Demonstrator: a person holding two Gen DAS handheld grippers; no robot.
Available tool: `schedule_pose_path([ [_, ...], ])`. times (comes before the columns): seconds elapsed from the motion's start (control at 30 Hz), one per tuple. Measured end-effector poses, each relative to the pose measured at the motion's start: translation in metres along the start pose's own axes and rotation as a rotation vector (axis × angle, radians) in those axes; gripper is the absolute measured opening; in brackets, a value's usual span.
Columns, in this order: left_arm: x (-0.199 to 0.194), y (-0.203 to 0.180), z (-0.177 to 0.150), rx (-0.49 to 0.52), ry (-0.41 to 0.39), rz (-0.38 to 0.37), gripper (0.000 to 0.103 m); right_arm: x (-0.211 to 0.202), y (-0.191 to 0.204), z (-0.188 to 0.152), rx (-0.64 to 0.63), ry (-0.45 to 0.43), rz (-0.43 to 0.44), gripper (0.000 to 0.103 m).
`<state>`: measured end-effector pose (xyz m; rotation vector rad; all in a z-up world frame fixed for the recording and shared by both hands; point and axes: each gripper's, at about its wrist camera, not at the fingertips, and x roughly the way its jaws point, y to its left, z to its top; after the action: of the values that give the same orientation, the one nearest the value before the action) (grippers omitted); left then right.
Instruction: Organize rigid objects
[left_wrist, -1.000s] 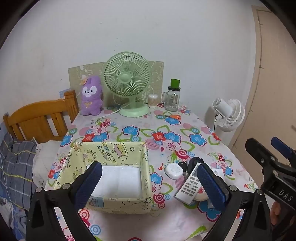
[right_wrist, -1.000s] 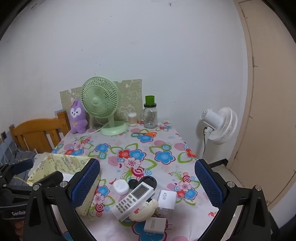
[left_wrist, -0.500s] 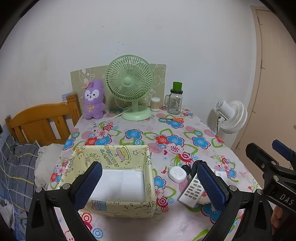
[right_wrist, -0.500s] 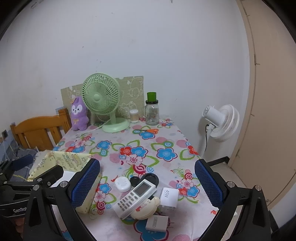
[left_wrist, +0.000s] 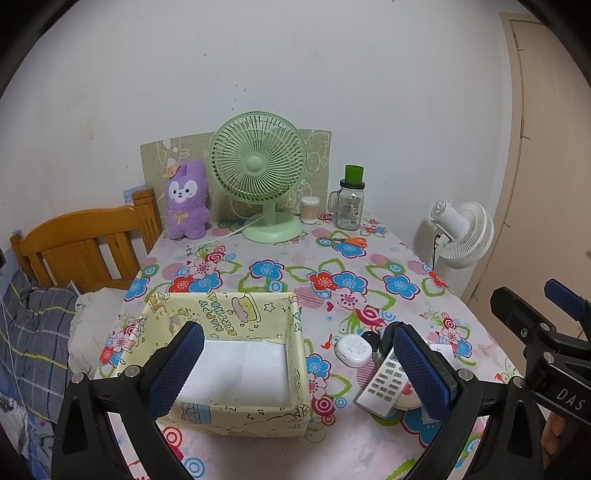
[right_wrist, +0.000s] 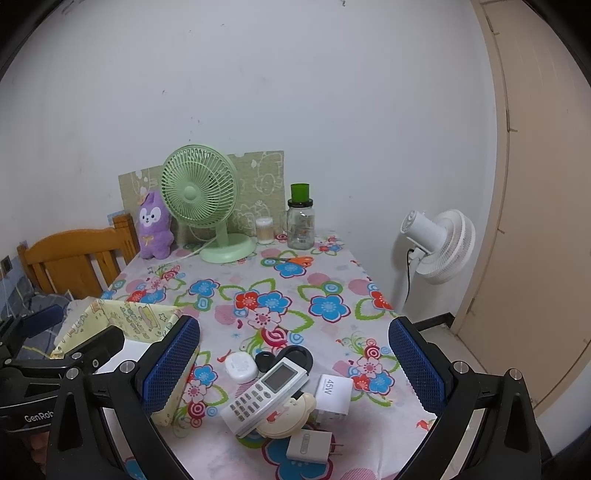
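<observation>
Tools: left (left_wrist: 295, 369), right (right_wrist: 295, 363) both gape wide, empty | box (left_wrist: 295, 369) 1 | remote (right_wrist: 267, 393) 1 | chargers (right_wrist: 332, 391) 2

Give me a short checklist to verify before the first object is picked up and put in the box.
1. Right gripper open and holding nothing: ok.
2. Left gripper open and holding nothing: ok.
3. Yellow box has free room inside: ok.
4. Remote control on top of the pile, reachable: ok.
5. Remote control lies flat: not ok, it rests tilted on the cream round item.
6. Pile fully in view: cannot tell, things lie under others.
</observation>
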<state>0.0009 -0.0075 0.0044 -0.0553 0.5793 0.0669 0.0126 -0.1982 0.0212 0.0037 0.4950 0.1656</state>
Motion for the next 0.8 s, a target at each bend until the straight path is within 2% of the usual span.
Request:
schedule_pose_path([
  [0.8,-0.0003,-0.0027,-0.0019,-0.006,-0.009,0.009,0.103,0.0003,0.0006,0.0022,0.0,0.004,0.0,0.103],
])
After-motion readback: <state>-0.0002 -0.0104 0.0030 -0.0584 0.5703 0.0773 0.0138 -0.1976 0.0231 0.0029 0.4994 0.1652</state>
